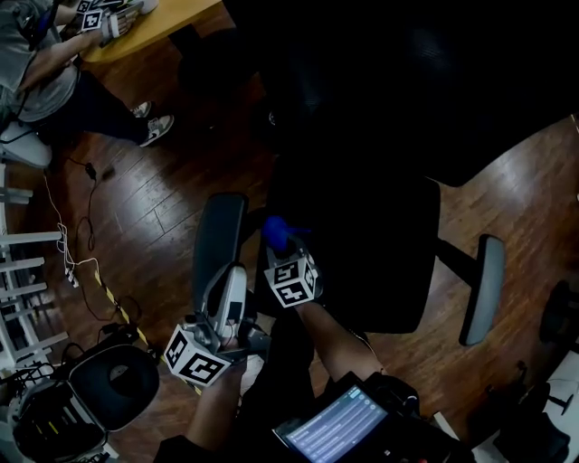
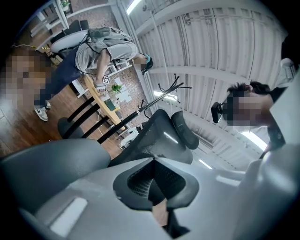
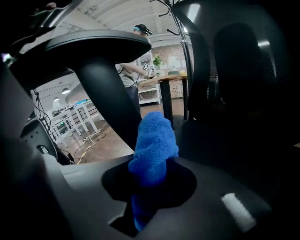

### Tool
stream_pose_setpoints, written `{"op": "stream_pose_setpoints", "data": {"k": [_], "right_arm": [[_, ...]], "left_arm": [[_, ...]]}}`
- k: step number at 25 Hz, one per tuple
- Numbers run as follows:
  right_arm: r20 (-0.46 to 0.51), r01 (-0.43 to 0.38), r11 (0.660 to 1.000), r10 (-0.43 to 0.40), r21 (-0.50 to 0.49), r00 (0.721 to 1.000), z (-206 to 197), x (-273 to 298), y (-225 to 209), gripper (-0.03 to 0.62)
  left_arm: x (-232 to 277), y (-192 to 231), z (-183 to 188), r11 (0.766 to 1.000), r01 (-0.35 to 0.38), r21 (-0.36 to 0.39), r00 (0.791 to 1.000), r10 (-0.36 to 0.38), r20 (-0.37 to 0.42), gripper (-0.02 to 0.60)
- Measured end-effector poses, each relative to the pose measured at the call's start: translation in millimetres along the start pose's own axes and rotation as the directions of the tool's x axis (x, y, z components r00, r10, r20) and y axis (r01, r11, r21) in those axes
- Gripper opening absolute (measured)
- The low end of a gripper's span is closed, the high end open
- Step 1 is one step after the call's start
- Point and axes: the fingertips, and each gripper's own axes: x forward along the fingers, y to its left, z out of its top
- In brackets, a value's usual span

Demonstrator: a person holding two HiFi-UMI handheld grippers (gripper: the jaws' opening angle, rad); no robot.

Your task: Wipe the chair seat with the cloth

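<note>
The black office chair fills the middle of the head view, its dark seat (image 1: pixel 362 253) lying between a grey left armrest (image 1: pixel 220 237) and a right armrest (image 1: pixel 484 289). My right gripper (image 1: pixel 288 249) hovers at the seat's left front edge, shut on a bunched blue cloth (image 1: pixel 276 231). In the right gripper view the cloth (image 3: pixel 153 140) sticks up out of the right gripper (image 3: pixel 149 180), beside the armrest post (image 3: pixel 105 89). My left gripper (image 1: pixel 232 278) is just behind the left armrest. In its own view the left gripper (image 2: pixel 153 164) is shut on nothing and tilted up toward the mesh backrest (image 2: pixel 157 136).
Another person (image 1: pixel 54 63) sits at a wooden table (image 1: pixel 158 25) at the top left. Cables (image 1: pixel 81 262) trail over the wood floor. An open black case (image 1: pixel 113 389) lies at the bottom left, and a tablet screen (image 1: pixel 339 429) shows at the bottom. White racks (image 1: pixel 18 262) line the left edge.
</note>
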Motion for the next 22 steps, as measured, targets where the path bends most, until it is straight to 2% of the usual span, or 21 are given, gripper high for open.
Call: {"op": "stream_pose_setpoints", "data": {"k": [3, 7, 11, 14, 19, 22], "right_arm": [[-0.029, 0.032, 0.999, -0.032, -0.001, 0.999, -13, -9, -22, 0.067], [-0.081, 0.155, 0.988, -0.155, -0.007, 0.985, -49, -48, -93, 0.067], [-0.139, 0.338, 0.941, -0.334, 0.008, 0.932, -84, -118, -188, 0.067], [-0.173, 0.443, 0.896, -0.433, 0.024, 0.885, -104, -168, -238, 0.067], [-0.22, 0.556, 0.831, -0.539, 0.018, 0.813, -127, -229, -279, 0.067], [-0.23, 0.58, 0.814, -0.56, 0.023, 0.796, -133, -245, -290, 0.067]], "left_arm": [[-2, 3, 2, 1.0, -0.007, 0.006, 1.0, 0.007, 0.001, -0.008], [-4, 4, 1, 1.0, -0.009, 0.016, 1.0, 0.009, -0.001, -0.008], [-2, 2, -8, 1.0, -0.009, 0.027, 1.0, 0.009, -0.008, -0.008], [-1, -2, -11, 1.0, -0.006, 0.03, 1.0, 0.006, -0.01, -0.008], [0, -7, -17, 0.999, 0.0, 0.04, 1.0, 0.0, -0.016, -0.008], [3, -9, -21, 0.999, -0.002, 0.032, 1.0, 0.002, -0.015, -0.008]]}}
